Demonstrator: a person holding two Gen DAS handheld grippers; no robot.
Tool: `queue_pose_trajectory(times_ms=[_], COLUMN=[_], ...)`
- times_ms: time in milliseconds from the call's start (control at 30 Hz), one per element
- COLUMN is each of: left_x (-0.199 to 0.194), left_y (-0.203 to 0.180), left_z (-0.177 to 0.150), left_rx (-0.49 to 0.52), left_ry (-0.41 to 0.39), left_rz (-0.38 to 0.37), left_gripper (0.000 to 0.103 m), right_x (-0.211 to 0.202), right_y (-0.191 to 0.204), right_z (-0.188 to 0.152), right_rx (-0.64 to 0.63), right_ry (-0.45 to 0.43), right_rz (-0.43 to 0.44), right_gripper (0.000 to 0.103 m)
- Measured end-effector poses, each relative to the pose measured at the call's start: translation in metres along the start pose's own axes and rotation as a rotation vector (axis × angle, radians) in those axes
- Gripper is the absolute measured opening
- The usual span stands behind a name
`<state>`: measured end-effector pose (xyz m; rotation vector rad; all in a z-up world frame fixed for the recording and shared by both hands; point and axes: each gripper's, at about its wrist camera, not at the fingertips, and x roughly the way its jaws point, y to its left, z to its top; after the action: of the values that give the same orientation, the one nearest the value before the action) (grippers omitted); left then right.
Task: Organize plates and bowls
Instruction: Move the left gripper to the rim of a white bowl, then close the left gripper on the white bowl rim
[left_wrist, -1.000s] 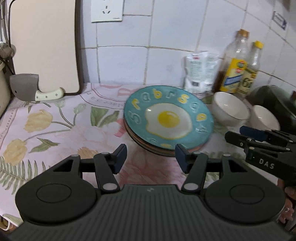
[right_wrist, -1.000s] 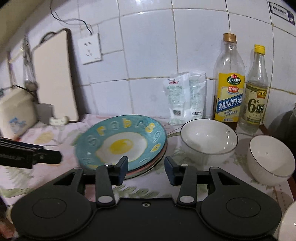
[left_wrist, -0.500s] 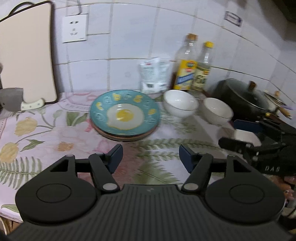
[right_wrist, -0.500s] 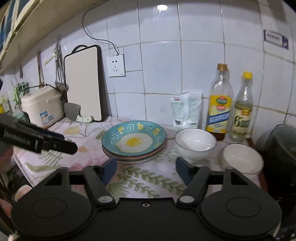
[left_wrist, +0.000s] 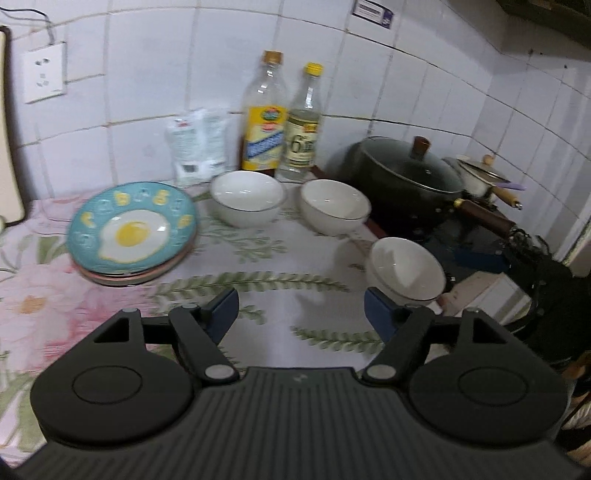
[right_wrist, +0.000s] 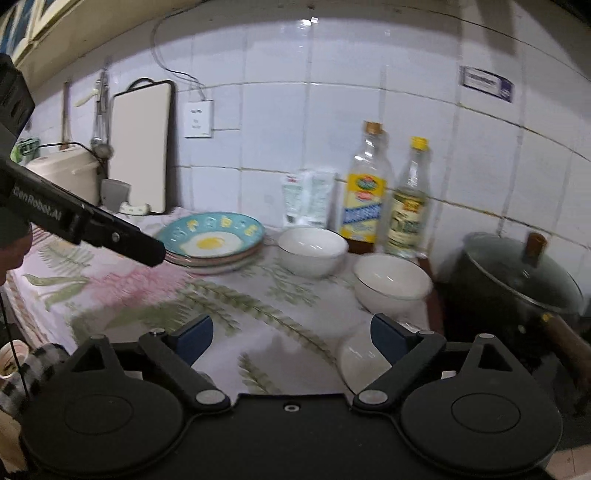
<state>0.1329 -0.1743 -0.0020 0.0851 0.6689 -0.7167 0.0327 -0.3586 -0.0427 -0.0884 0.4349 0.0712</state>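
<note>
Both the left gripper (left_wrist: 300, 310) and the right gripper (right_wrist: 291, 338) hung above the floral-clothed bench (left_wrist: 258, 295) with their blue-padded fingers (left_wrist: 221, 308) spread wide apart and nothing between them. A stack of round plates topped by a teal fried-egg plate (left_wrist: 131, 229) sat at the back left, with 2 white ceramic bowls (left_wrist: 248, 196) (left_wrist: 334, 210) side by side to its right near the wall. A 3rd white bowl (left_wrist: 406, 267) stood nearer the bench's front edge, seemingly just beside the right fingers.
</note>
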Motion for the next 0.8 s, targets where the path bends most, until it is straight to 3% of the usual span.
queue_pose_trajectory(times_ms=[433, 800], left_x=[0.089, 0.156], left_y=[-0.024, -0.038], left_z=[0.000, 0.004], left_rx=[-0.051, -0.104], left_ry=[0.067, 0.068], left_rz=[-0.115, -0.142], left_gripper=[0.075, 0.073], right_x=[0.014, 0.058], right_y=[-0.051, -0.074], right_z=[-0.054, -0.081], right_rx=[0.102, 0.159], right_ry=[0.060, 0.117], right_rz=[-0.118, -0.124], right_gripper=[0.095, 0.095])
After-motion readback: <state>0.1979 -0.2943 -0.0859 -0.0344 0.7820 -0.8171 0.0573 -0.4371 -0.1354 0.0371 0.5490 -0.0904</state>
